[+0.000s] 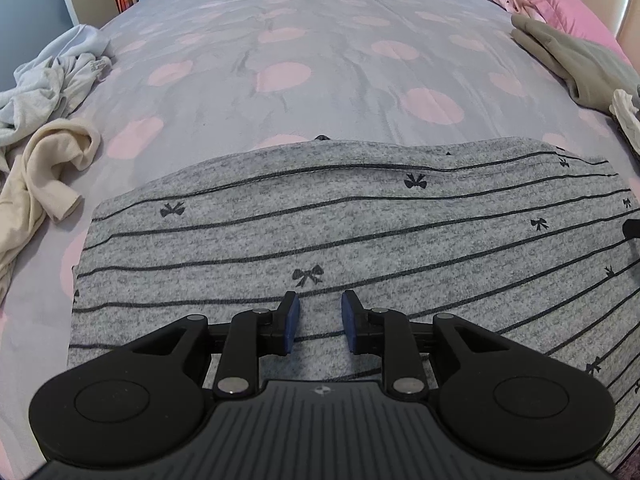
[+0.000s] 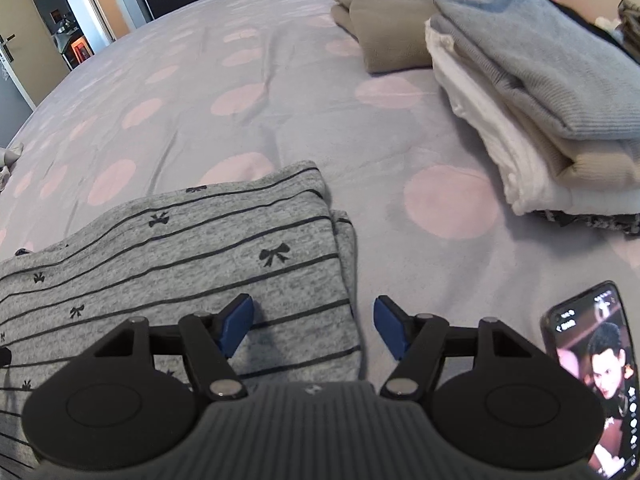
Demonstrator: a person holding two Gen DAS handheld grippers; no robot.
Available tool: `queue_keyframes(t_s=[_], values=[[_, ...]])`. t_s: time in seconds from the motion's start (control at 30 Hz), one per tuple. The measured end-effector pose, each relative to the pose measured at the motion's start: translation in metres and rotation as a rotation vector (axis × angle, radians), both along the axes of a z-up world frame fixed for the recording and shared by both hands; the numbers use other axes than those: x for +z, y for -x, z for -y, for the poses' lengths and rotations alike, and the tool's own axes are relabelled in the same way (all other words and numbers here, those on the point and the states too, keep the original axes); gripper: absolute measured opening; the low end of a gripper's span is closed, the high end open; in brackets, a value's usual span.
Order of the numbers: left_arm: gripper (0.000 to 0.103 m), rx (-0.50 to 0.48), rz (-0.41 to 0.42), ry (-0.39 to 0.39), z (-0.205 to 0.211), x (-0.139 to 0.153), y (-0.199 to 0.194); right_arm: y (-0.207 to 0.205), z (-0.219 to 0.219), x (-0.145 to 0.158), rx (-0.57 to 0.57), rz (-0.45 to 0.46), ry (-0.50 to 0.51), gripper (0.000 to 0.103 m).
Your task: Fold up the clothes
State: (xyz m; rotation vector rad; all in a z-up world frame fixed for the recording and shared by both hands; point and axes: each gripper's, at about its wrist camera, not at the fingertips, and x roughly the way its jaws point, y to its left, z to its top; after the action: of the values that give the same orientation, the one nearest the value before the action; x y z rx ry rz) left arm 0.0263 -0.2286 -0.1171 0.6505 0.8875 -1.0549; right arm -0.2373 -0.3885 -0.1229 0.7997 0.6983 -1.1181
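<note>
Grey marl cloth with thin dark stripes and small black bows, a partly folded garment (image 1: 320,216), lies flat on a lilac bedcover (image 1: 304,52) with pink dots. Its long side runs left to right across the left wrist view.

The left gripper (image 1: 320,314) hangs over the middle of the garment, angled down. Its blue pads stand a narrow way apart with nothing pinched between them; the cloth lies beneath, and contact cannot be made out.

The right gripper (image 2: 312,326) is at the garment's right end. Its jaws stand wide, one pad over the cloth and the other past the folded edge (image 2: 348,264), over bare bedcover, so the edge lies between the fingers. The right hand looks better placed for any grasp of that end.

A stack of folded clothes (image 2: 532,92) sits well apart, further back on the right. A phone (image 2: 588,368) with a lit screen lies just beside the right gripper. Crumpled pale clothes (image 1: 48,120) wait at the far left.

The garment's near edge is hidden under both grippers, and its layers cannot be counted.
</note>
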Motion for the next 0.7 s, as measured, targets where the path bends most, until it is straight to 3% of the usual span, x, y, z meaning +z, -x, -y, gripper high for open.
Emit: queue_keyframes(t_s=[0.27,0.43,0.5,0.53,0.7], values=[[0.022,-0.013,0.014,0.006,0.006,-0.002,0.001,-0.009,0.009,-0.008,0.035,-0.017,-0.004,0.069],[0.022,-0.021,0.026,0.004,0.008,-0.003,0.002,-0.015,0.004,-0.009,0.078,-0.008,0.007,0.046],[0.022,-0.022,0.03,0.002,0.009,-0.003,0.003,-0.018,0.002,-0.008,0.097,0.011,0.007,0.024],[0.022,-0.023,0.033,0.001,0.009,-0.003,0.004,-0.02,0.001,-0.008,0.104,0.016,0.009,0.019],[0.022,-0.028,0.029,0.004,0.007,0.003,0.006,-0.029,-0.011,0.006,0.113,-0.011,0.057,0.015]])
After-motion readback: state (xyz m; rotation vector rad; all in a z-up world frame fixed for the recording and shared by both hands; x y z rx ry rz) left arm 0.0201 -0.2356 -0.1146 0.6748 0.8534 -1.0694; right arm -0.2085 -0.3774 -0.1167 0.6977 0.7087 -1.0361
